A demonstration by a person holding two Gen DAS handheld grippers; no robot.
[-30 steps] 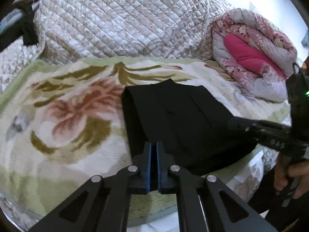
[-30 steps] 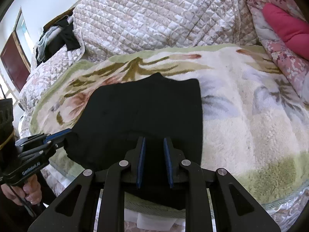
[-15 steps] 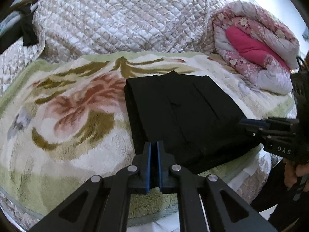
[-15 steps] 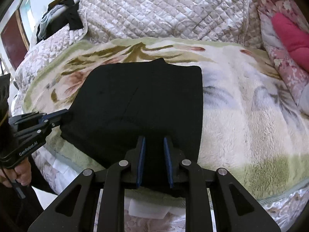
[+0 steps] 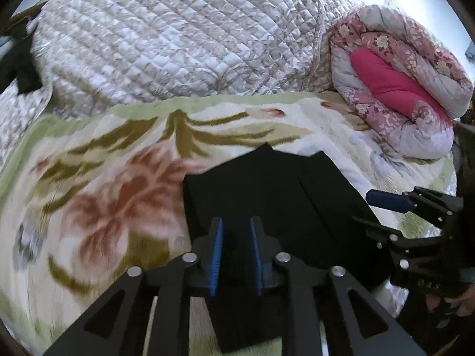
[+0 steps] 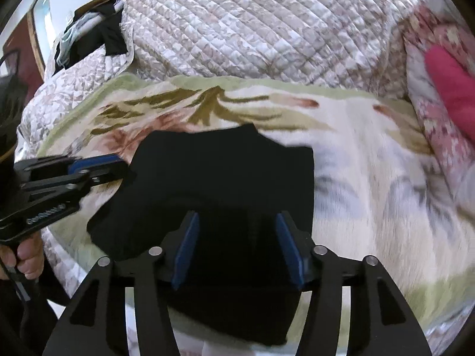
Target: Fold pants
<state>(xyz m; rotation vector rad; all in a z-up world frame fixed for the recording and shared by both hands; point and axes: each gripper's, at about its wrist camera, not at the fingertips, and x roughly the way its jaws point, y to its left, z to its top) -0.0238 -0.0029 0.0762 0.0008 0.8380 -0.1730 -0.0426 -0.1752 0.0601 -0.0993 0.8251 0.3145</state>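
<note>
Flowered blanket (image 5: pixel 98 195) covers bed, quilt (image 5: pixel 178 44) behind. Folded black pants (image 5: pixel 267 195) lie near blanket's front edge. Left gripper (image 5: pixel 236 252) slightly apart, right gripper (image 6: pixel 237 249) wide, both empty. Pants' front edge prob. overhangs; blurry.

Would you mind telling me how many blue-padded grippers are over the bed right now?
2: the left gripper sits over the near-left edge of the folded black pants; the right gripper over their near-right part, jaws wide.

The black pants (image 5: pixel 267 201) lie folded into a flat, roughly rectangular stack on the floral blanket (image 5: pixel 104 192), at its near edge.
</note>
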